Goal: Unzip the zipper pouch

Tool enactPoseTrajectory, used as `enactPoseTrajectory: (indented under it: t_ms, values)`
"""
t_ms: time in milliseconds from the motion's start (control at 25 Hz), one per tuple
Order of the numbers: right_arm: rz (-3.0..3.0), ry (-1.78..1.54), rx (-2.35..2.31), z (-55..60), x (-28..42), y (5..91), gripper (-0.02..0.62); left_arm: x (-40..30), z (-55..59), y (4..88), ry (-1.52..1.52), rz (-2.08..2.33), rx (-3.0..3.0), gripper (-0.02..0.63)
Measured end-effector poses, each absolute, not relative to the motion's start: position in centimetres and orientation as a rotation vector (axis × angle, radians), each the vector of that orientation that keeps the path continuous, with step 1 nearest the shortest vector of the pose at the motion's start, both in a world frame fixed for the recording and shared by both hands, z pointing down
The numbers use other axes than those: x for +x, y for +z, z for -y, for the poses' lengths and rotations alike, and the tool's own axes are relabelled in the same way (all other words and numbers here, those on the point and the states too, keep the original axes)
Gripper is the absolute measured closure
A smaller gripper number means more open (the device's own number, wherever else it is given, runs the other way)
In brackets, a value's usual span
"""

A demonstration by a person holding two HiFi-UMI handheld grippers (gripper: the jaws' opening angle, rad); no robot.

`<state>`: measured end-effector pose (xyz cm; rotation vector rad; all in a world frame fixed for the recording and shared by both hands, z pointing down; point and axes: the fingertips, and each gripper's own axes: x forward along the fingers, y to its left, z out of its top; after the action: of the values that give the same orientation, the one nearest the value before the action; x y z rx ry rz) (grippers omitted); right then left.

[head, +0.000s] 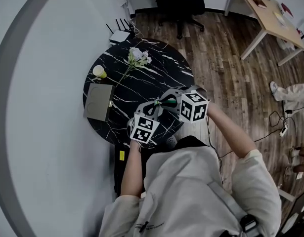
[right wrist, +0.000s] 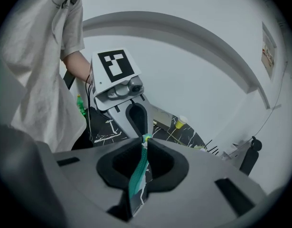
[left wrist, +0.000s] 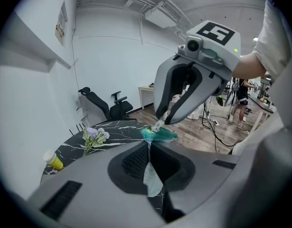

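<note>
Between both hand-held grippers (left wrist: 149, 145) (right wrist: 145, 145), zipper pouch (right wrist: 136, 177)

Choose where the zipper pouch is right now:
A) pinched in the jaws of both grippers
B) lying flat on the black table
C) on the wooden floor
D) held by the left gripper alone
A: the pouch sits between the closed jaws of the left gripper in the left gripper view, and the right gripper is clamped on it too in the right gripper view.

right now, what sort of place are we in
Probably an office or workroom: a black swivel office chair, a light wooden desk, and a round black marble-patterned table on a wood-plank floor.
</note>
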<state>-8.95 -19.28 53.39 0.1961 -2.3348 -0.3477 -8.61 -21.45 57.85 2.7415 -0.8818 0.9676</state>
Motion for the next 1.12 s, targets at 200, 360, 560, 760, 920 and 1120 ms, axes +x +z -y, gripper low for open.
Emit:
enactPoseTrajectory:
  t_ms: [200, 360, 560, 760, 920, 1120]
  values:
    - [2.288, -0.477, 0.175, 19.1, -8.8, 53.9, 0.557, -8.9, 21.4, 57.7, 0.889, 0.845, 2.691, 0.581]
    - [2.217, -0.648, 0.142, 18.6, -9.0, 54.1, 0.562, -9.0, 21.0, 57.7, 0.892, 0.792, 2.693, 0.581]
    - [2.154, -0.794, 0.113, 18.5, -9.1, 53.9, 0.569, -8.8, 20.5, 57.8, 0.929, 0.735, 2.715, 0.581]
    - [2.051, -0.916, 0.076, 18.5, -9.0, 54.0, 0.578, -8.8, 20.3, 57.6, 0.928, 0.704, 2.72, 0.581]
    - [1.998, -0.971, 0.051, 18.5, -8.9, 54.3, 0.584, -8.8, 20.3, 57.4, 0.909, 0.701, 2.723, 0.581]
    - [1.965, -1.033, 0.026, 18.5, -8.9, 54.3, 0.586, -9.1, 20.7, 57.4, 0.86, 0.717, 2.709, 0.581]
